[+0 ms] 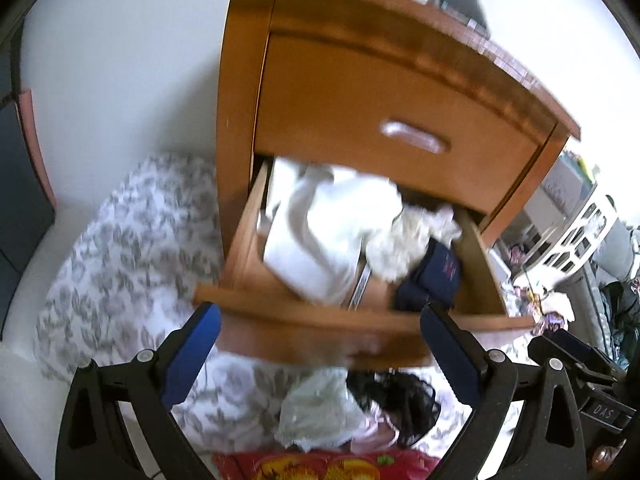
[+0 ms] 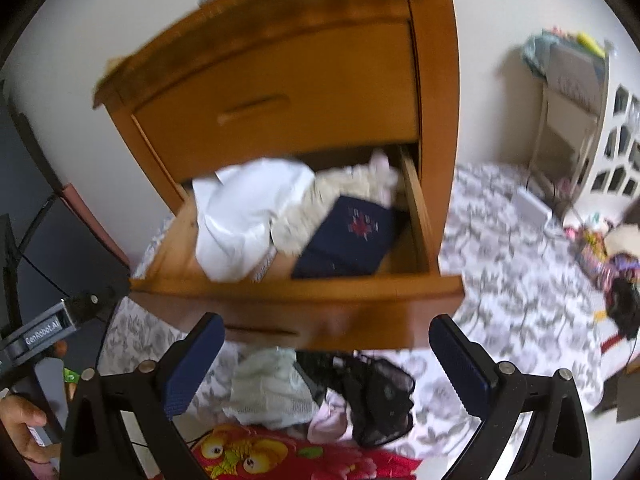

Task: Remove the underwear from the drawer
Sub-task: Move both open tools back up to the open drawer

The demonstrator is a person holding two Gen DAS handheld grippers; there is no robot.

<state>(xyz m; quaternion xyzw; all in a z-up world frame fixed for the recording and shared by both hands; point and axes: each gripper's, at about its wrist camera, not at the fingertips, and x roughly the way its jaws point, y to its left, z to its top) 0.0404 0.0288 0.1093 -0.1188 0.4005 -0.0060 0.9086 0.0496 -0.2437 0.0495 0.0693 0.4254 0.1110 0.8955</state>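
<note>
L gripper (image 1: pixel 320 344): blue-padded fingers spread wide, nothing held; poised just in front of the open drawer.
R gripper (image 2: pixel 326 350): fingers also spread wide, empty; same spot, front of drawer.
Removed underwear: pale lacy piece (image 2: pixel 272 390) & black lace piece (image 2: pixel 380 396) are seen heaped on the floral sheet (image 2: pixel 500 280), below drawer front, between the fingers in both views.
Drawer (image 1: pixel 312 316): lower one, pulled out; white garment (image 1: pixel 316 236), cream lacy item (image 1: pixel 404 240) & navy folded item (image 2: pixel 352 236) are left inside.
Nightstand (image 1: pixel 360 92): wood, upper drawer shut.
Red printed fabric (image 2: pixel 280 456): touching the heap's near edge.
Person: a hand (image 2: pixel 20 428) is seen at the far left of the R view.
</note>
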